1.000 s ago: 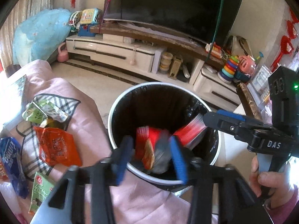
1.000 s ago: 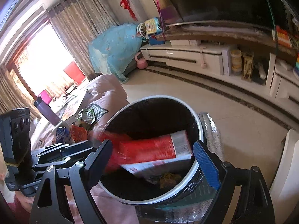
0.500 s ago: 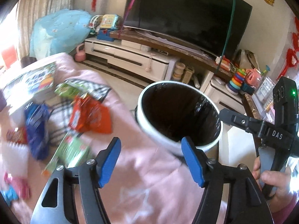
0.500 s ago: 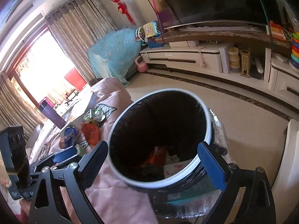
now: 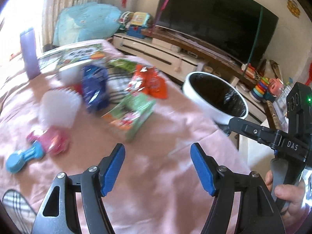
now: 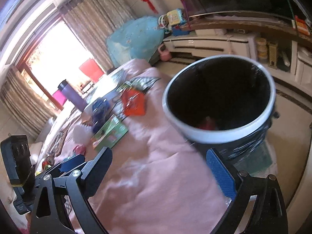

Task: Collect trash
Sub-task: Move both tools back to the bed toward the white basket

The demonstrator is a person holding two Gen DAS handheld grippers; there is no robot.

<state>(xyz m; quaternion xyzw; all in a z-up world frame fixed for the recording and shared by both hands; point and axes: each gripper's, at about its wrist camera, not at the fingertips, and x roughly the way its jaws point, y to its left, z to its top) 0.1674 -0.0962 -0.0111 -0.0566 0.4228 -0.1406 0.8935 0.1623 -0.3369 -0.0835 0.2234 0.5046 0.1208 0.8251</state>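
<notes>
A desk [image 5: 167, 128] draped in soft, wrinkled pink cloth is seen in a living room with curtains and a dark television [image 5: 216, 17]. Crinkled snack wrappers are scattered at its far left: an orange packet [image 5: 154, 83], a blue bag [image 5: 95, 89], a flat green box [image 5: 132, 113]. A round white-rimmed bin [image 6: 218, 99], black-lined, stands just beside the desk's right edge. The left hand-held gripper [image 5: 158, 167] and right hand-held gripper [image 6: 163, 169] are both spread wide, nothing held.

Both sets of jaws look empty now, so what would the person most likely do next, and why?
Probably reach the left gripper forward to the green snack box lying nearest on the pink cloth. Its jaws stand open with nothing between them, wrappers remain scattered there, and the white-rimmed black bin sits beside the cloth to receive them.
</notes>
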